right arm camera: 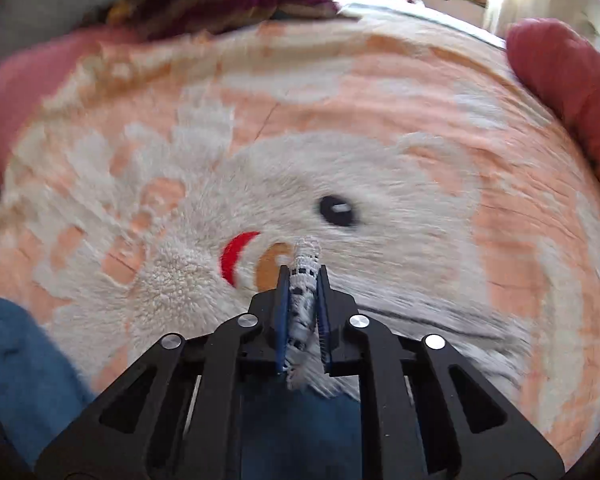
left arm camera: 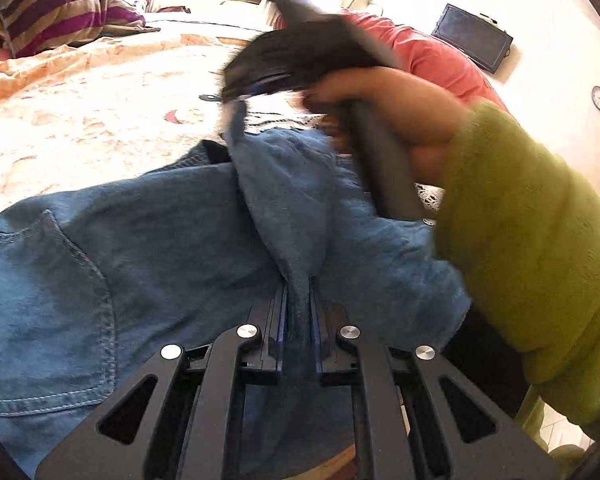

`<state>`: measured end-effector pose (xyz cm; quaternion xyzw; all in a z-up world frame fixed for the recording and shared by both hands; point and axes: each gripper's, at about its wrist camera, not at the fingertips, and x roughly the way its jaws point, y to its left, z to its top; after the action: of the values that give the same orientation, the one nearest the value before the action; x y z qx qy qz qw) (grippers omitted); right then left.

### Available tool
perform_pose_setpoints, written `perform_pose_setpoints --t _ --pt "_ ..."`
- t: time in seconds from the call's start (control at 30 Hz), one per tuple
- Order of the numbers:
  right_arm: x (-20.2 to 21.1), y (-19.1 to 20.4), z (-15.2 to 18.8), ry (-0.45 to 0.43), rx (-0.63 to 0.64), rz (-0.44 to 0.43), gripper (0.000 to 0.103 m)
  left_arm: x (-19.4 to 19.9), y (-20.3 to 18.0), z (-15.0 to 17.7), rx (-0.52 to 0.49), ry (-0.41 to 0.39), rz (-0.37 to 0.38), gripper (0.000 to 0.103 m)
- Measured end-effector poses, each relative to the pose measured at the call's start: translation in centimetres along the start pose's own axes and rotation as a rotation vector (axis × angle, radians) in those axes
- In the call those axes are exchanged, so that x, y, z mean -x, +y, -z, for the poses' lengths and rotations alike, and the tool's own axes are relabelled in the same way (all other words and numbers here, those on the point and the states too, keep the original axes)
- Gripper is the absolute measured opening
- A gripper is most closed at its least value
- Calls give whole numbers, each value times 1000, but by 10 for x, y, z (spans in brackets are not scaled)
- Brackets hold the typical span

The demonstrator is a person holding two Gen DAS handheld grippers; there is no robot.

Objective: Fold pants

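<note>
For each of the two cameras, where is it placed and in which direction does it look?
Left wrist: on the left gripper, looking along its fingers across the blue pants; the right hand and green sleeve show.
Right wrist: on the right gripper, looking down at the peach blanket; its fingers pinch white lace trim.
Both views share the pants, the blanket and the striped cloth.

Bright daylight, blown-out far side, motion blur, fisheye-bent edges.
</note>
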<state>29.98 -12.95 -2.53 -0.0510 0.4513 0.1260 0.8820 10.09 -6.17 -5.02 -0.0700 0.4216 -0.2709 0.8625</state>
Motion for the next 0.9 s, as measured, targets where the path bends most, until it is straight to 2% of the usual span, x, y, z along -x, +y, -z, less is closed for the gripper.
perform_pose_setpoints --t 0.03,0.13,0.2,0.27,0.3,0.33,0.37,0.5,0.63,0.77,0.9 --pt "13 -9 3 -26 -20 -4 6 1 2 -1 4 0 0 11" --pt "57 -42 25 -90 -94 -25 6 3 5 -1 4 -14 -23 28" --pt "86 -64 44 -127 -154 -40 6 5 6 -1 3 -23 -34 28" --pt "110 -86 64 -160 -217 -49 6 5 8 -4 -9 -25 -51 25" --pt "121 -94 75 -174 -241 -49 6 6 7 -4 -22 -29 -69 20" --pt "130 -101 85 -181 -264 -47 6 6 7 -4 -32 -36 -81 9" --pt "137 -107 96 -188 -285 -44 6 9 6 -3 -42 -48 -93 8" --pt "170 -126 147 -204 -383 -68 6 25 1 -2 -106 -78 -99 7" --pt "195 -126 192 -203 -425 -69 6 34 -8 3 -159 -86 -101 7" --pt "196 -123 224 -150 -449 -74 6 37 -12 12 -197 -71 -117 7" --pt "194 -120 247 -119 -485 -89 6 40 -6 22 -185 -47 -123 7"
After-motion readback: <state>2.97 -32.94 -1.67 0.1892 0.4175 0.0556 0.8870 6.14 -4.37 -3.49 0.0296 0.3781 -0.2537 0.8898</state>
